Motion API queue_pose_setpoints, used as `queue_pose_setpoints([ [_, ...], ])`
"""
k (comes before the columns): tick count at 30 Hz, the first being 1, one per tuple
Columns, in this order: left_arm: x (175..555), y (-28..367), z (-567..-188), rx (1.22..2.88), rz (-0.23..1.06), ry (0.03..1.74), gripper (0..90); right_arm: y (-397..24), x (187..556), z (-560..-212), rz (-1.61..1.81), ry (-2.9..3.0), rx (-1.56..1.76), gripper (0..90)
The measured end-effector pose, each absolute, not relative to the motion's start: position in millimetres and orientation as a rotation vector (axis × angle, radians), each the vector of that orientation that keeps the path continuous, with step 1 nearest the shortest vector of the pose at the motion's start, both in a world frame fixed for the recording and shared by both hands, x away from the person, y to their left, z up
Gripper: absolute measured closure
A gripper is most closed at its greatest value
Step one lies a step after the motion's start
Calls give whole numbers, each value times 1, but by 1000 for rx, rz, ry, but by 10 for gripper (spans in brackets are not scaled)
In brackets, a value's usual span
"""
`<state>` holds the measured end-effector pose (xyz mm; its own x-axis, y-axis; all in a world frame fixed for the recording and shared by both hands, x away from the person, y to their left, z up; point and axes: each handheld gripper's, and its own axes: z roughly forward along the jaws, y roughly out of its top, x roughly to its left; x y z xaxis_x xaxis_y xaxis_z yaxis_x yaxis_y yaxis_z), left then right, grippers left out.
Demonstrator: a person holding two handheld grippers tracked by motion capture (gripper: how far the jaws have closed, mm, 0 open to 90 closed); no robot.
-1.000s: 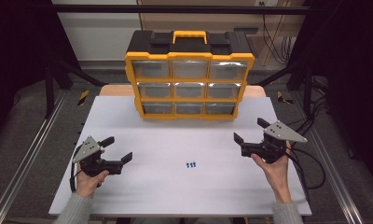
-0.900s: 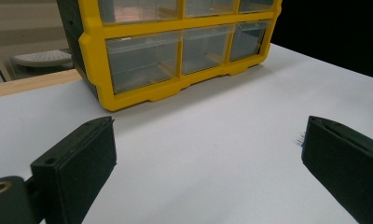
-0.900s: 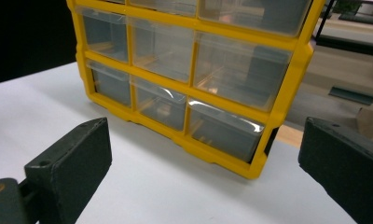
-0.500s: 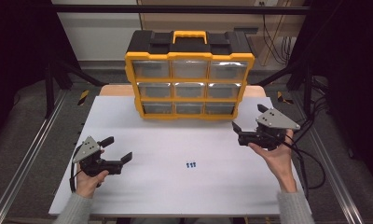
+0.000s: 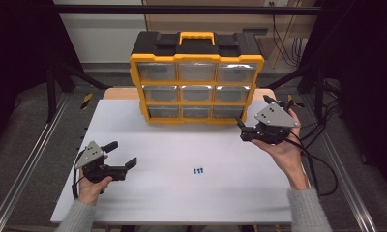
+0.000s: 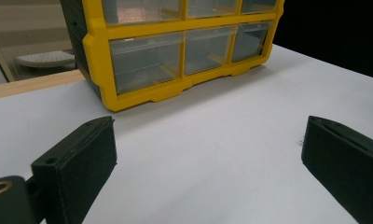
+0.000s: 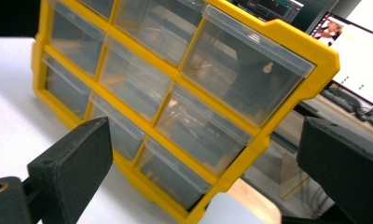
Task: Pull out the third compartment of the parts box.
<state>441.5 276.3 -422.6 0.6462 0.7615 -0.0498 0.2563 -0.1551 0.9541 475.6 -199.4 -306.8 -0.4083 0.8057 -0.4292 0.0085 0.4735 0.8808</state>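
Nine clear drawers fill the yellow organizer (image 5: 196, 84), which stands at the far edge of the bench (image 5: 182, 203), near its middle. Your left gripper (image 5: 116, 162) rests low near the bench's left edge with its fingers (image 6: 77, 161) spread wide and nothing between them. Your right gripper (image 5: 247, 130) is raised just beside the organizer's lower right corner, fingers (image 7: 72, 163) also spread apart and empty. Some small blue parts (image 5: 198, 170) lie on the bench's middle, toward the near edge.
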Motion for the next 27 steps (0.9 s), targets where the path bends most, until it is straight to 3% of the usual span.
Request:
queue_pose_setpoints([
  [27,441,275,-423,1723,552,828,26,-181,511,-290,716,1775,508,45],
])
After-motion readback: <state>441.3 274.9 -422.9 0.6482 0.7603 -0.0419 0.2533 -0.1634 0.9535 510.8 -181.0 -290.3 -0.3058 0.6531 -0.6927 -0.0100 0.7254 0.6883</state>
